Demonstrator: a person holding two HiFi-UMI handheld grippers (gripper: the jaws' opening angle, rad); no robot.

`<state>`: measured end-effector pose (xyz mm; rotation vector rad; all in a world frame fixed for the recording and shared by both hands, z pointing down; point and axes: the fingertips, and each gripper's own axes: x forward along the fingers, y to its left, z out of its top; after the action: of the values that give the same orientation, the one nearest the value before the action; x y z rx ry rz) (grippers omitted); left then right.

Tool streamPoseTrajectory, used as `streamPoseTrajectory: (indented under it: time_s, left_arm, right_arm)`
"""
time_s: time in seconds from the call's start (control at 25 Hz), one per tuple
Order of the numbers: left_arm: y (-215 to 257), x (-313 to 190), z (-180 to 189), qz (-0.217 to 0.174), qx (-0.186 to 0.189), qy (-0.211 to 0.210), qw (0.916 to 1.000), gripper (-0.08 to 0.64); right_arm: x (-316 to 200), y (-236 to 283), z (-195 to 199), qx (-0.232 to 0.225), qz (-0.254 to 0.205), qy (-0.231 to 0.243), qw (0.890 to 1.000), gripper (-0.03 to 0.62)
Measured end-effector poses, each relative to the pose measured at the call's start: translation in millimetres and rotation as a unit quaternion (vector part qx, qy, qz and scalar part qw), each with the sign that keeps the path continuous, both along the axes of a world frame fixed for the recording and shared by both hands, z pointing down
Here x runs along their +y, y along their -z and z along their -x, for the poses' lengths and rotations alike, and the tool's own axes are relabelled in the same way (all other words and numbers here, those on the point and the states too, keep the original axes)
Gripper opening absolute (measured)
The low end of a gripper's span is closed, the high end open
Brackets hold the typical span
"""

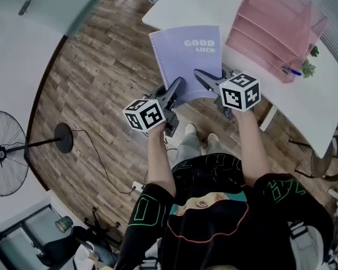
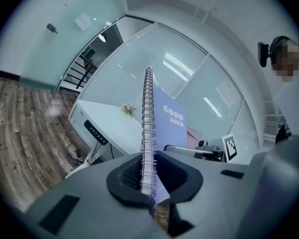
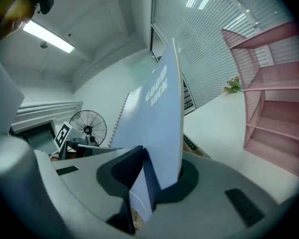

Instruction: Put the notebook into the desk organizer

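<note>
A lilac spiral notebook (image 1: 187,61) printed "GOOD LUCK" is held up in the air at the near edge of the white desk (image 1: 304,103). My left gripper (image 1: 177,89) is shut on its lower left corner, at the spiral binding (image 2: 148,133). My right gripper (image 1: 204,79) is shut on its lower right corner, and the notebook's cover (image 3: 159,128) stands edge-on between the jaws. The pink tiered desk organizer (image 1: 273,27) lies on the desk to the right of the notebook, and its open shelves (image 3: 274,93) face the right gripper.
A blue pen (image 1: 291,71) and a small plant (image 1: 308,67) sit by the organizer's near end. A standing fan (image 1: 11,151) is on the wood floor at the left, with a cable running from it. The person's feet (image 1: 198,134) are below the desk edge.
</note>
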<state>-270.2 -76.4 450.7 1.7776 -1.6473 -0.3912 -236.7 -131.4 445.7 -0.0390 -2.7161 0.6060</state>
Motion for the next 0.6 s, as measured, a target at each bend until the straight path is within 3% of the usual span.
streamPoseTrajectory:
  time_s: [0.28,0.6]
  left_arm:
    - [-25.2,-59.9,-34.5,0.015,0.020,-0.076,0.9968,0.035]
    - [-46.6,-94.1,-87.7,0.033,0.052,-0.175,0.9826,0.034]
  right_arm:
    - [-55.1,-26.7,-41.6,0.018,0.019,-0.074,0.997,0.074]
    - [-79.8,-47.0,-103.6,0.047,0.033,-0.170,0.984,0.074]
